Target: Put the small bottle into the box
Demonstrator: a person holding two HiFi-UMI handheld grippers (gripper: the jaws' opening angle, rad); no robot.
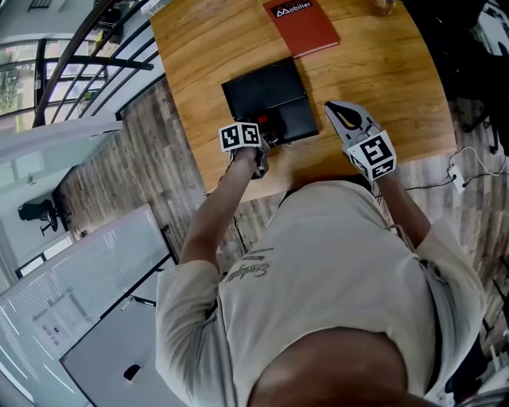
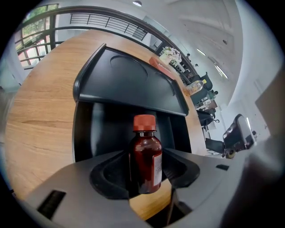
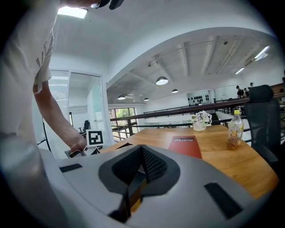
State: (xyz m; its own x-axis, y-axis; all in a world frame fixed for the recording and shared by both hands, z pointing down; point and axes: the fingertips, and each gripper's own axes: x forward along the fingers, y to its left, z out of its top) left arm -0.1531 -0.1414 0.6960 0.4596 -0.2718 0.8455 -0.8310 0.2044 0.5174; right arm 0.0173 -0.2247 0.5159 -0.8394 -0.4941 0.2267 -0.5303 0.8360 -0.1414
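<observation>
In the left gripper view, a small brown bottle (image 2: 145,156) with a red cap and white label stands upright between the jaws, and my left gripper (image 2: 145,178) is shut on it. Just beyond it is the black box (image 2: 129,84), lid raised. From the head view the left gripper (image 1: 266,137) sits at the near edge of the box (image 1: 270,95), and only the bottle's red cap (image 1: 273,125) shows. My right gripper (image 1: 340,110) hovers to the right of the box, apart from it. Its jaws (image 3: 140,171) are shut with nothing between them.
A red booklet (image 1: 301,24) lies on the wooden table (image 1: 382,71) beyond the box. A plastic drink bottle (image 3: 234,129) and a flower vase (image 3: 200,120) stand at the far end. The table's near edge is right under both grippers. A black office chair (image 3: 262,116) stands on the right.
</observation>
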